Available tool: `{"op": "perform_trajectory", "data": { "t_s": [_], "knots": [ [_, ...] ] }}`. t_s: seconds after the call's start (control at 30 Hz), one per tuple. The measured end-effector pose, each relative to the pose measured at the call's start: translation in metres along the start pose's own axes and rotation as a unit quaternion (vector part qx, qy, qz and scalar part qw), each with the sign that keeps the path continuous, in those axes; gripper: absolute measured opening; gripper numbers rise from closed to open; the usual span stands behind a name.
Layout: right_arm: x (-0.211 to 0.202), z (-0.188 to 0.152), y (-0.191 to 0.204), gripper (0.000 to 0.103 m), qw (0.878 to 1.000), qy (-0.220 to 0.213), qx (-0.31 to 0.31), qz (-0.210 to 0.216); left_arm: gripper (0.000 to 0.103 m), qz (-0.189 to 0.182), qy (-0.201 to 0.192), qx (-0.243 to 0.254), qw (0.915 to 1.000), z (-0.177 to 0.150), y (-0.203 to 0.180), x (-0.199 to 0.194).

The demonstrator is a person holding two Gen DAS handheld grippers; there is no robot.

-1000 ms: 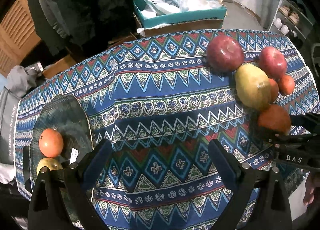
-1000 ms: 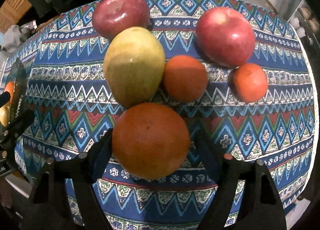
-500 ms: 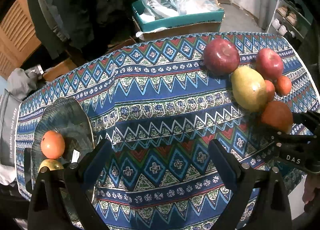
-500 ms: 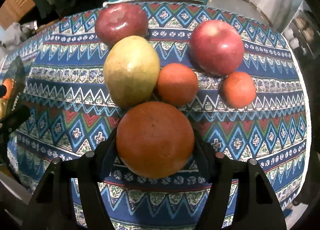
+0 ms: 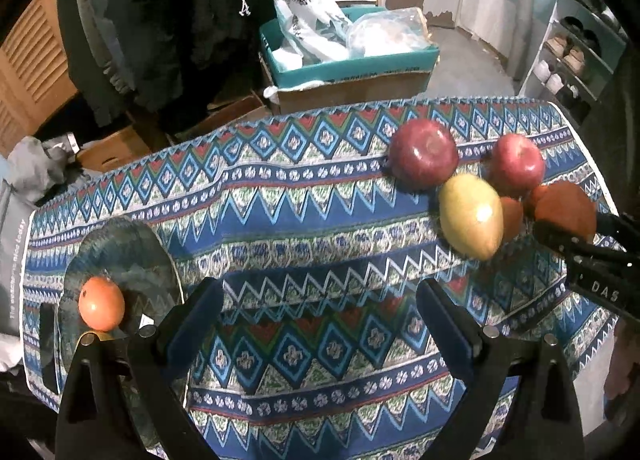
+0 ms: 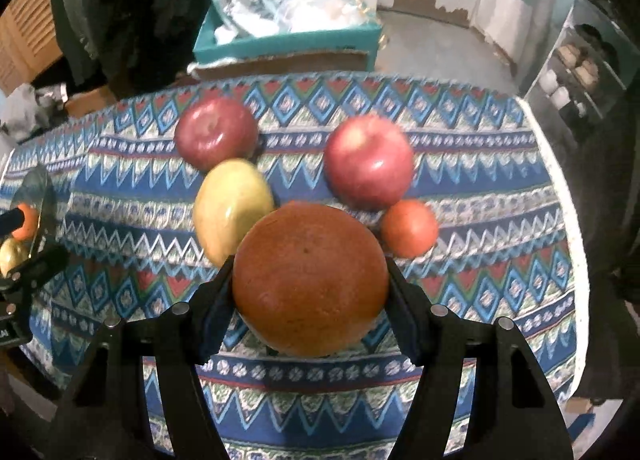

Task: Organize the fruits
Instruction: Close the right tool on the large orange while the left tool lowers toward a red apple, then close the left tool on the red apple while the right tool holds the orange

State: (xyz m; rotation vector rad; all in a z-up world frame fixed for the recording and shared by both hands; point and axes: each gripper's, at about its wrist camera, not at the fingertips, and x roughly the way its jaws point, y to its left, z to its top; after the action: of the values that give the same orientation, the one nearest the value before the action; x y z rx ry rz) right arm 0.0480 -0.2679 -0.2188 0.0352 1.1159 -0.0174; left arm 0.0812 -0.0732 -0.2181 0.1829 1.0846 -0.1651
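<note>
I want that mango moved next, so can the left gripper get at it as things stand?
Probably yes. The left gripper is open and empty, with bare tablecloth between it and the mango. A small orange fruit crowds the mango's far side.

A lived-in home: patterned tablecloth (image 5: 304, 195), shoe rack (image 5: 576, 55), hanging coats (image 5: 132, 19), cardboard boxes (image 5: 352, 83).

The tablecloth (image 5: 304, 195) carries bands of blue, white, red and green zigzags and diamonds. Two apples (image 6: 216, 131) (image 6: 368, 161) are deep red. The mango (image 6: 230, 207) is yellow-green. A large orange (image 6: 310, 280) is dull brownish orange, and a small orange (image 6: 409, 227) is brighter. The plate (image 5: 132, 256) is dark grey-green with mottling and holds an orange-red fruit (image 5: 101, 303). The box (image 5: 352, 63) is teal. Both grippers (image 5: 316, 324) (image 6: 308, 292) are black.
</note>
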Motion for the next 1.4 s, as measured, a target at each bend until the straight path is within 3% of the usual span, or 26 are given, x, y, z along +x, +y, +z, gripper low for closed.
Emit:
{"op": "perform_trajectory", "data": {
  "t_s": [0.37,0.83,1.2,1.4],
  "knots": [
    [0.003,0.048,-0.017,0.068,0.999,-0.036,0.004,-0.020,0.098,-0.024,-0.003,-0.010,0.9997,0.038,-0.019,0.018],
    [0.019,0.071,-0.037,0.068,0.998,-0.046,0.024,-0.021,0.098,-0.053,0.008,0.019,0.9984,0.094,-0.059,0.056],
    [0.027,0.083,-0.049,0.068,0.998,-0.048,0.034,-0.026,0.098,-0.070,0.029,0.028,0.9967,0.102,-0.080,0.084],
    [0.030,0.083,-0.054,0.068,0.998,-0.046,0.044,-0.027,0.098,-0.059,0.042,0.024,0.9971,0.104,-0.085,0.102]
  ]
}}
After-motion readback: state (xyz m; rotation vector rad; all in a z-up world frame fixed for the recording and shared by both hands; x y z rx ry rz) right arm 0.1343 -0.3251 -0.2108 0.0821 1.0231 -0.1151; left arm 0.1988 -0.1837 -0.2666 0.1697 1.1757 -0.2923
